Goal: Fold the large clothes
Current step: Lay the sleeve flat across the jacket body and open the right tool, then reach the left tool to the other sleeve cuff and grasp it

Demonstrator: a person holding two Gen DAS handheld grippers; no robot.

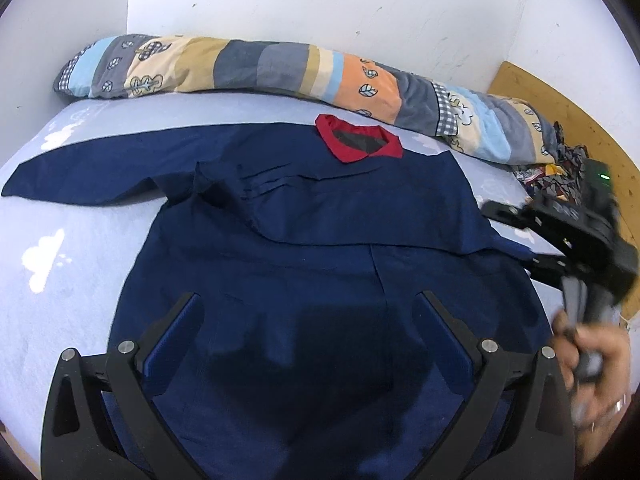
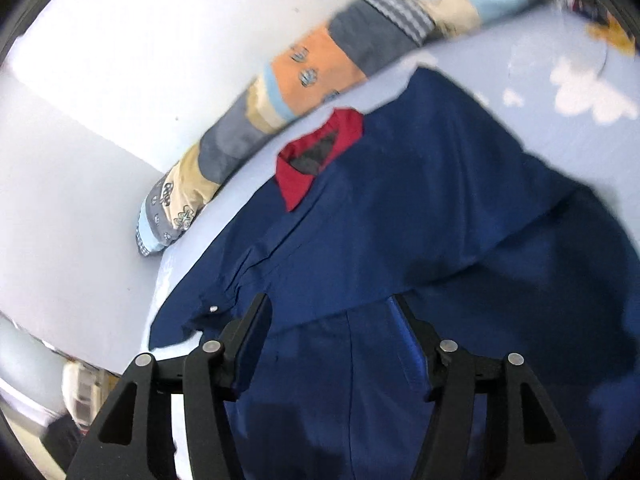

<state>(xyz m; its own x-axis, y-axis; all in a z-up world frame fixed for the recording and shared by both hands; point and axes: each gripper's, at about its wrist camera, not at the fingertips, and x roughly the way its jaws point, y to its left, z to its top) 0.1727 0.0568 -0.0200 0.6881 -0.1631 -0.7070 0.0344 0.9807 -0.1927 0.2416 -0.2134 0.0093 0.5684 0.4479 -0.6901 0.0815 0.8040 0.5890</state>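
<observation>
Lying spread flat on the pale-blue, cloud-printed bed sheet (image 1: 72,280): a large navy-blue cotton shirt with a red collar (image 1: 320,240), collar toward the far edge of the bed beside the rolled patchwork quilt (image 1: 280,68) along the white wall (image 1: 320,8), hem toward the near edge. Running long axis from near edge to far edge, with one long sleeve (image 1: 88,180) stretching out flat toward the left edge of the bed and the opposite sleeve apparently already lying folded across the chest. Hovering over the hem end, close above the cloth and angled down at it: the black left gripper (image 1: 308,304), jaws spread wide, nothing between the pads. Sitting blurred at the shirt's right side, near the right edge of the bed: the black right gripper (image 2: 332,308), jaws parted and empty, pointing along the body toward the collar in its own view. Judging from this layout, seeming nearer to that outstretched sleeve: the left gripper, making it the likelier one for the coming fold.
</observation>
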